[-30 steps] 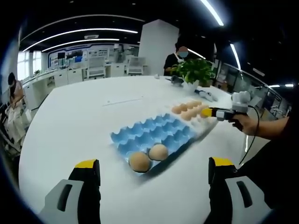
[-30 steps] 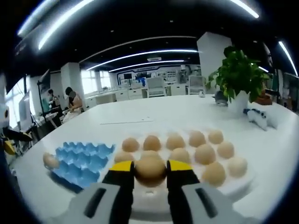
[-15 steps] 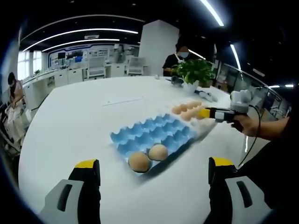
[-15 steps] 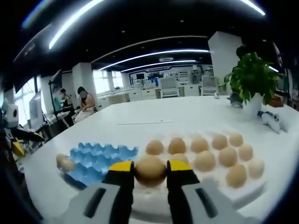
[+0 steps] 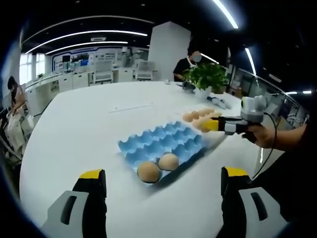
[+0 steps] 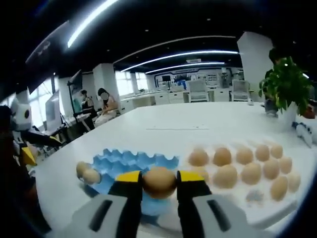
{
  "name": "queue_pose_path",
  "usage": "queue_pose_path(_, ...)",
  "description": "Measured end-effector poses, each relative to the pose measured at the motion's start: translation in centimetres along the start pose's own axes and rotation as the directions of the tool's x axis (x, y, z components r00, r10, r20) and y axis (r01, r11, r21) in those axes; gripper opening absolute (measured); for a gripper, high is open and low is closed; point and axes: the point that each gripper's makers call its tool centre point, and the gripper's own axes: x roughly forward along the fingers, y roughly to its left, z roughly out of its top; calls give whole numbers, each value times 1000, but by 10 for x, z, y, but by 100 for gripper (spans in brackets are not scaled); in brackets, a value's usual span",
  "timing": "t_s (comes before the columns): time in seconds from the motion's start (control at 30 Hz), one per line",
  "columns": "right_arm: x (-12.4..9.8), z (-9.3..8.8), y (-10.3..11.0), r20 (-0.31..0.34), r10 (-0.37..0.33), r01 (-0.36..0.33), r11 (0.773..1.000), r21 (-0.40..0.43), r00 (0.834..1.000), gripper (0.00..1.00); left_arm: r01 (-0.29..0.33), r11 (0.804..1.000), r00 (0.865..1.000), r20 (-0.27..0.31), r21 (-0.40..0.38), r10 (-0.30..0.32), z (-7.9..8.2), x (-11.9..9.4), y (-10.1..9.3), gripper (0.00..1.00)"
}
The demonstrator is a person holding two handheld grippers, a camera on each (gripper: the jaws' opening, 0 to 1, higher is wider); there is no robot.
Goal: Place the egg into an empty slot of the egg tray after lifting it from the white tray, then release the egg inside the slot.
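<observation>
So the lift looks done and the placing is left. In the right gripper view, the right gripper [image 6: 159, 184] has its yellow-tipped jaws closed on a brown egg [image 6: 159, 182], held in the air above the near edge of the table. Just beyond it, at about 10 o'clock, lies the blue moulded egg tray [image 6: 130, 163], with two eggs [image 6: 87, 172] at its far left corner and most slots free. At 2 o'clock sits the white tray [image 6: 257, 210], with its rows of eggs. In the left gripper view, the left gripper [image 5: 163, 186] waits low, jaws wide apart and holding nothing, the blue tray at 12 o'clock. Carrying over a free slot, lowering and letting go remain.
</observation>
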Motion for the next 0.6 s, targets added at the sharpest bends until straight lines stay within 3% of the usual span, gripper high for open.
queue_pose_path(0.6, 21, -7, 64, -49, 169, -172, 983, -70, 984, 26, 1, 1000, 1000, 4, 5, -1, 2, 0, 1, 97)
